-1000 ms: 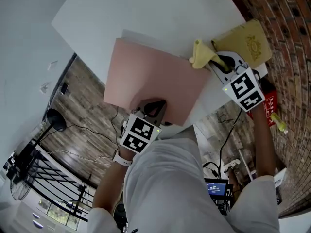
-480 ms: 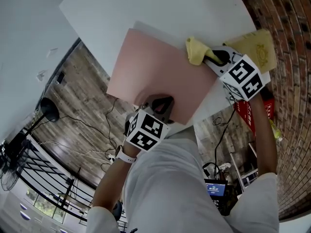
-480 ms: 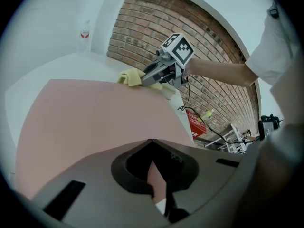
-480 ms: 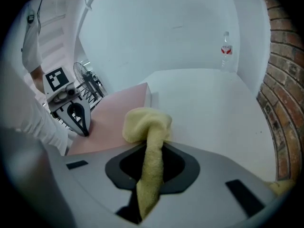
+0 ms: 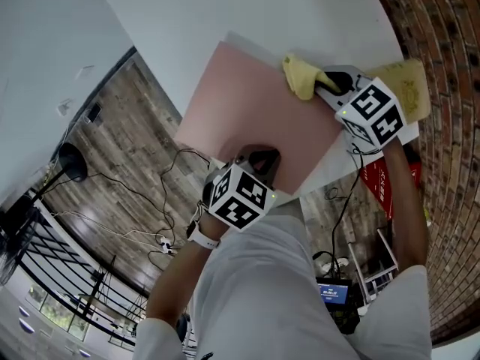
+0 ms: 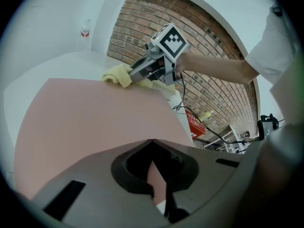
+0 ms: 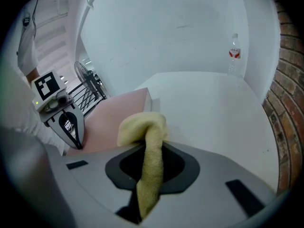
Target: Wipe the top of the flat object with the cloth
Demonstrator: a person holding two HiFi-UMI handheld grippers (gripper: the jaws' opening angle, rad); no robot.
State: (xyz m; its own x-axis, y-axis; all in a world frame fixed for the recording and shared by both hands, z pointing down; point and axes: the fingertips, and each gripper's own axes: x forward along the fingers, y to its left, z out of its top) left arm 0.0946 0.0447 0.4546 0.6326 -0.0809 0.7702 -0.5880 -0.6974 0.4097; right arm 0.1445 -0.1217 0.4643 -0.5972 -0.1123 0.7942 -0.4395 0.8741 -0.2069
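Jaws of right gripper [image 5: 326,87] are pressed tight on the yellow cloth [image 5: 300,77]. Since a second ago the cloth has slid from the right corner onto the far edge of the pink board [image 5: 247,111], so the wiping looks just started and most of the top is still unwiped. Right arm is stretched out, gripper tilted down. Left gripper [image 5: 259,162] clamps the board's near edge, arm tucked close, on the white table [image 5: 225,13].
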